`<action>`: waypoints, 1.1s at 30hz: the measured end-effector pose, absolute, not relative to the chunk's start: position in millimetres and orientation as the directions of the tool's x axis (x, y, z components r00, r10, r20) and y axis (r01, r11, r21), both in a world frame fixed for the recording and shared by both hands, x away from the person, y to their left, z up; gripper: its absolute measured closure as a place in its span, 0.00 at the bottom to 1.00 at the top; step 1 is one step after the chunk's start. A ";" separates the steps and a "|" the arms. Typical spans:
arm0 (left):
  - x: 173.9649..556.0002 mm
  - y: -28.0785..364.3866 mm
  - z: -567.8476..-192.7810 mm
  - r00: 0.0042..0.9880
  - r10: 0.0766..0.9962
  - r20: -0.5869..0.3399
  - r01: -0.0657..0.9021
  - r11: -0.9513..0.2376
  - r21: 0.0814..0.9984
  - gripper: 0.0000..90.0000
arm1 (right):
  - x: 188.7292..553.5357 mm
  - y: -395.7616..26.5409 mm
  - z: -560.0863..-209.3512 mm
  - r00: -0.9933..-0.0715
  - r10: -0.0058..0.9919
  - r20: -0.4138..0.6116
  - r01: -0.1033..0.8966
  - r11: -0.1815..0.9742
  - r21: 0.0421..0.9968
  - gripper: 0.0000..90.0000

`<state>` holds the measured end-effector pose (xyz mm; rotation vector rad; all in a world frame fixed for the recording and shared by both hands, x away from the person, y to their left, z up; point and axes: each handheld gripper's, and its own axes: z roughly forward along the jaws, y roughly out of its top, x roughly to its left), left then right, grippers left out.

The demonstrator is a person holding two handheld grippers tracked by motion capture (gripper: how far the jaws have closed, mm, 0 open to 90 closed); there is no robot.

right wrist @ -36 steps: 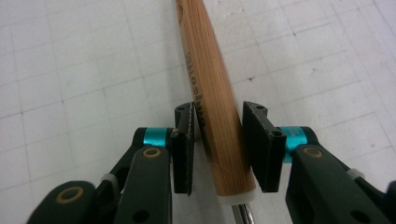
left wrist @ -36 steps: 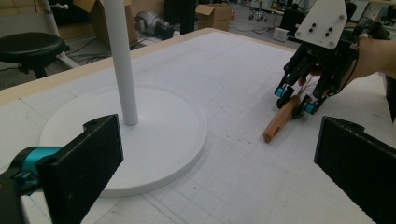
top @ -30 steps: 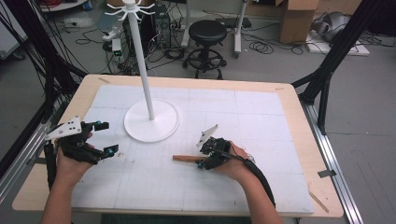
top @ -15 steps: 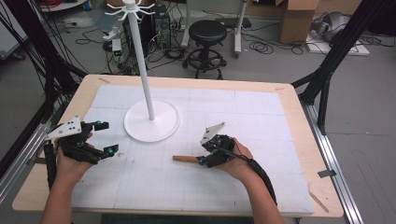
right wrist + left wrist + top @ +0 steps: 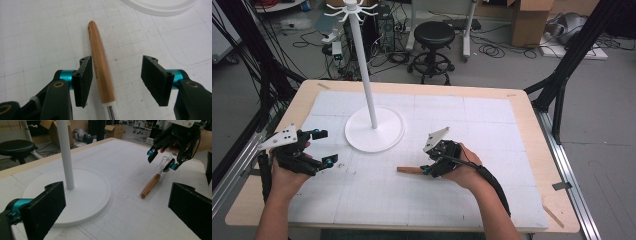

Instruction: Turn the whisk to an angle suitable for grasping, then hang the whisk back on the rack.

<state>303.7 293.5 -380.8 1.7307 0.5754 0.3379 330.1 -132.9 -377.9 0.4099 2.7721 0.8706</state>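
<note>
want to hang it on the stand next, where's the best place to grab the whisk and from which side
Grip the whisk by its wooden handle, coming straight down from above. It lies flat on the mat, and the handle is solid with straight sides, while the thin wire loops would probably flex. The right tongs, whose jaws have just been opening, already straddle the handle near its wire end without pressing it.

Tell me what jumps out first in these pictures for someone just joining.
The tall white stand, pole rising from a round base, dominates the left-centre of the white mat. To its right a whisk with a wooden handle lies on the mat, and the right tongs hover above it; their jaws have just been opening and now straddle the handle without pressing it. The left tongs wait open at the mat's left edge.
</note>
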 end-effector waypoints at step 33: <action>310.5 286.8 -378.0 0.845 0.529 -0.072 0.182 -0.159 0.970 0.02 | 329.4 -134.2 -383.5 -0.942 0.325 -0.081 0.215 0.772 0.598 0.34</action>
